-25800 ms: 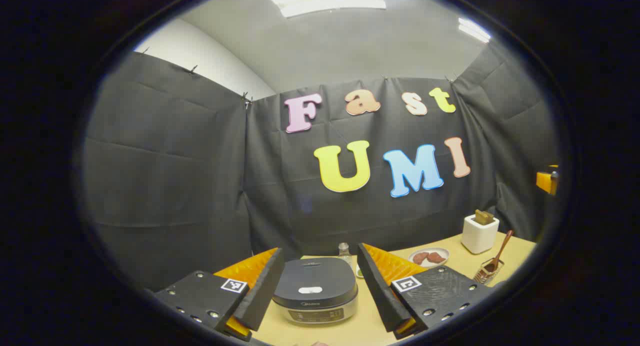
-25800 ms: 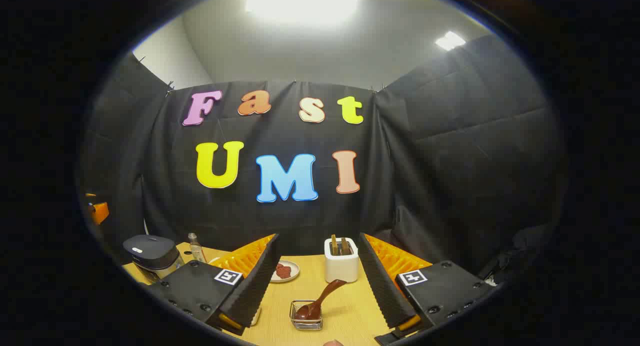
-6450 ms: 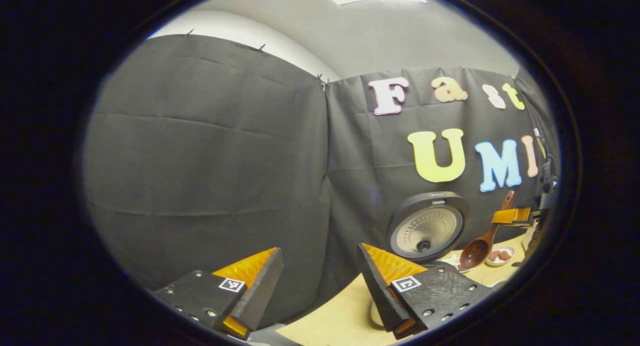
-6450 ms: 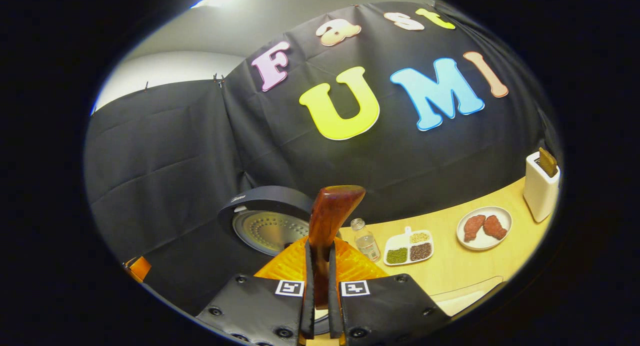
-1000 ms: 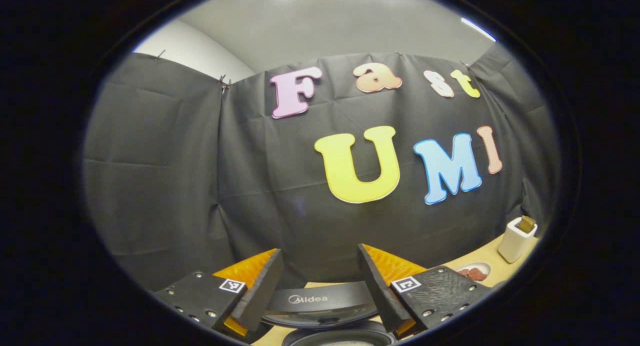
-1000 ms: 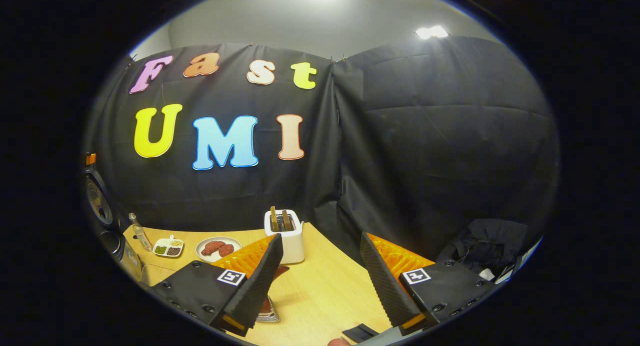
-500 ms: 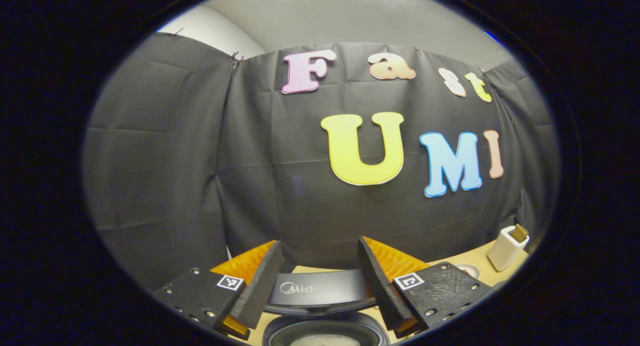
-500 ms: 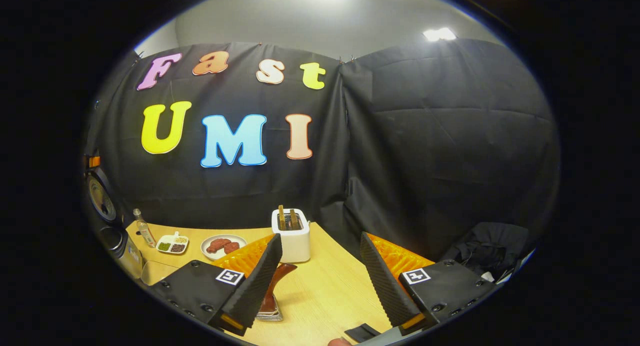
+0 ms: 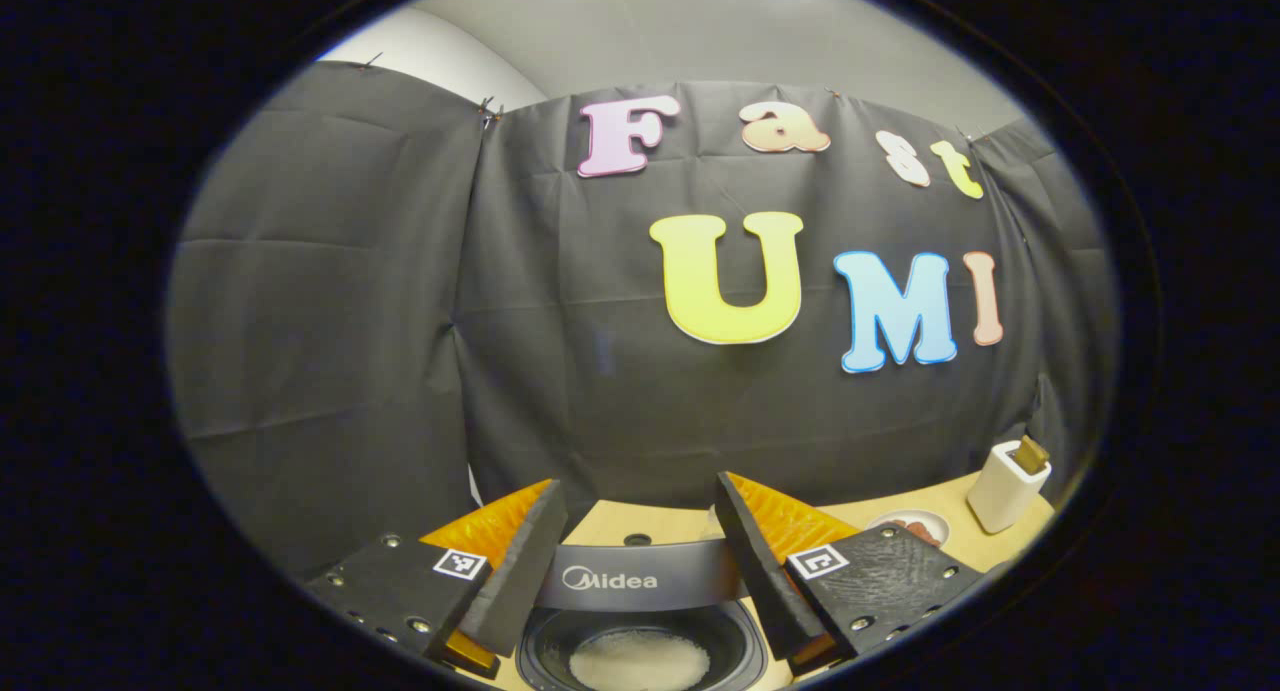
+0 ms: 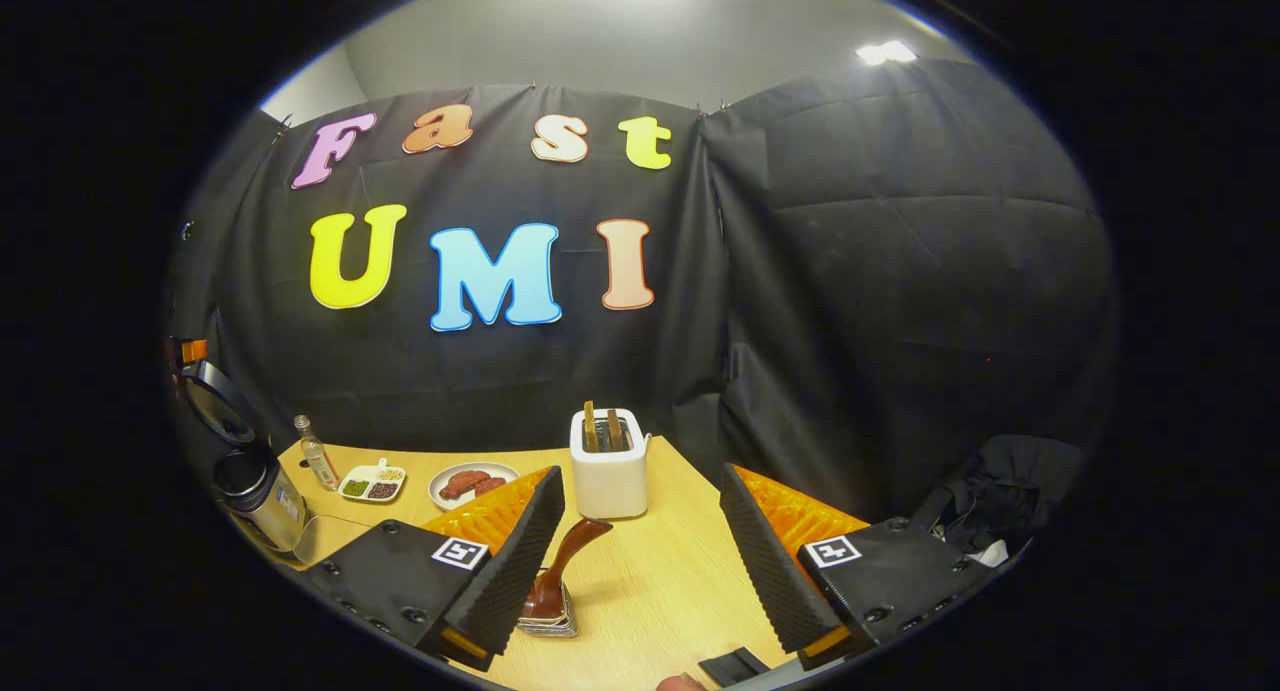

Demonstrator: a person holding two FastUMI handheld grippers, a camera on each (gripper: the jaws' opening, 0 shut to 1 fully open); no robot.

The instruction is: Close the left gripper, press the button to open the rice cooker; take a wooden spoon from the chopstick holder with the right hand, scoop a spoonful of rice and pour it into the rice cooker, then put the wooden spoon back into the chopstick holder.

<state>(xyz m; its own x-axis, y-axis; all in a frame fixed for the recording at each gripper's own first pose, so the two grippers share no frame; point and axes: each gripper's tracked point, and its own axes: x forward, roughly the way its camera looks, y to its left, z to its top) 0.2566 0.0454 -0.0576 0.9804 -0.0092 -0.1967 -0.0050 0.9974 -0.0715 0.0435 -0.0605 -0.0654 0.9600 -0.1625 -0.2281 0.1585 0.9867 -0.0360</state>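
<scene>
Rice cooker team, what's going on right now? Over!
Both claws open, empty. Rice cooker open, rice inside. Wooden spoon back in its holder. Nothing in the way.

I see rice cooker (image 9: 640,646) bowl cut off below | chopstick holder (image 10: 548,621) half behind my fingers (image 10: 500,561)

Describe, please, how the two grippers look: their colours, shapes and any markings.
In the left gripper view, the left gripper has two wedge-shaped fingers, orange on the outer side with black ribbed pads inside. Each sits on a black plate with small screws and a square black-and-white marker. In the right gripper view, the right gripper looks the same: orange and black fingers, black plates, one marker each.
</scene>
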